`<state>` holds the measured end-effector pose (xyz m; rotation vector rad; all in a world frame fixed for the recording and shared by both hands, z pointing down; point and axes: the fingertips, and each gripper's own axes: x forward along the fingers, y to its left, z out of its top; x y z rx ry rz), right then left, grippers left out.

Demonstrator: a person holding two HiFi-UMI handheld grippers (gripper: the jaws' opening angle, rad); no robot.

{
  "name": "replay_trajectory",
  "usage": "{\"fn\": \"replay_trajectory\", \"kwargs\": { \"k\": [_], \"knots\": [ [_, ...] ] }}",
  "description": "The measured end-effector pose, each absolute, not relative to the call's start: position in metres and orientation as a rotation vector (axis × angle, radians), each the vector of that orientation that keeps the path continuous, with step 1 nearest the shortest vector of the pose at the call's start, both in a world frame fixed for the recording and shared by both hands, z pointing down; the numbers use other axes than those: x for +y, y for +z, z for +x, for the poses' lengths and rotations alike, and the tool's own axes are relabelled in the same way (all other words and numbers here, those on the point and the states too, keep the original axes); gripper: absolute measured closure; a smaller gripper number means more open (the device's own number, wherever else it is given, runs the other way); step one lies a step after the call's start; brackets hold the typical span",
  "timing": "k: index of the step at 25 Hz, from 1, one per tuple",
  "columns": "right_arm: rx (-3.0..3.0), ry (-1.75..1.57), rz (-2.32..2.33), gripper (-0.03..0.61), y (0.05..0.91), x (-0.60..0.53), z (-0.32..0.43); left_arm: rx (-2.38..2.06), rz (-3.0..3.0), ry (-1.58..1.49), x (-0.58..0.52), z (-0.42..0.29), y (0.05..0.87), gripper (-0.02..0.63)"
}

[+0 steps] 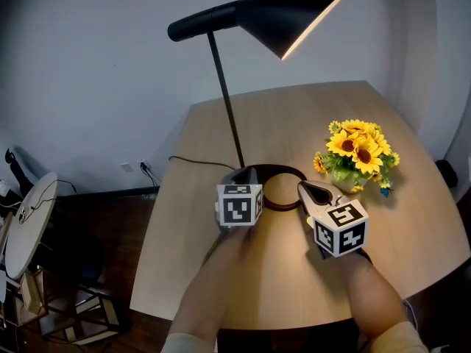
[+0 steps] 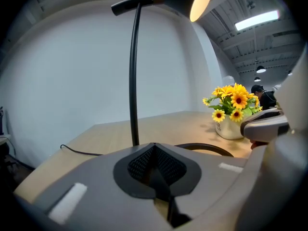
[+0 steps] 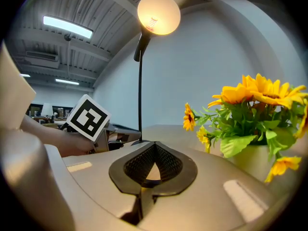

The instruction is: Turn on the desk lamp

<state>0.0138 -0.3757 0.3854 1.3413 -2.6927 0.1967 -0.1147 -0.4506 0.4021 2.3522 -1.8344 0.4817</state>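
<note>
Centrally, the lit desk lamp (image 1: 283, 19) stands on the wooden table (image 1: 412, 219). Its ring base (image 1: 280, 168) lies between the left gripper (image 1: 246, 173) and right gripper (image 1: 304, 187), both clenched on nothing. Sunflowers (image 1: 358, 149) stand near the right gripper; a black cable (image 1: 195, 160) trails left.

The lamp (image 1: 272, 17) is black, its shade glowing yellow inside. The table (image 1: 294, 116) is pale wood. The flowers (image 1: 358, 147) are yellow with dark centres and green leaves. The left gripper (image 2: 154, 148) and right gripper (image 3: 155, 146) are grey with black mesh pads; their cubes (image 1: 239, 204) are white with black squares.
</note>
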Motion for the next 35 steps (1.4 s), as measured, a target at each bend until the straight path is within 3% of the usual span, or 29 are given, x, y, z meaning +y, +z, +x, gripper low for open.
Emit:
{"fn": "replay_trajectory", "kwargs": {
  "k": [22, 35],
  "knots": [
    [-2.639, 0.061, 1.396, 0.580, 0.363, -0.335, 0.013, -1.832, 2.513, 0.279, -0.303, -0.084, 0.355, 0.618],
    [-2.664, -0.024, 1.426, 0.580, 0.318, -0.222, 0.010, -1.814, 2.547, 0.159, -0.210, -0.092, 0.331, 0.618]
  ]
}}
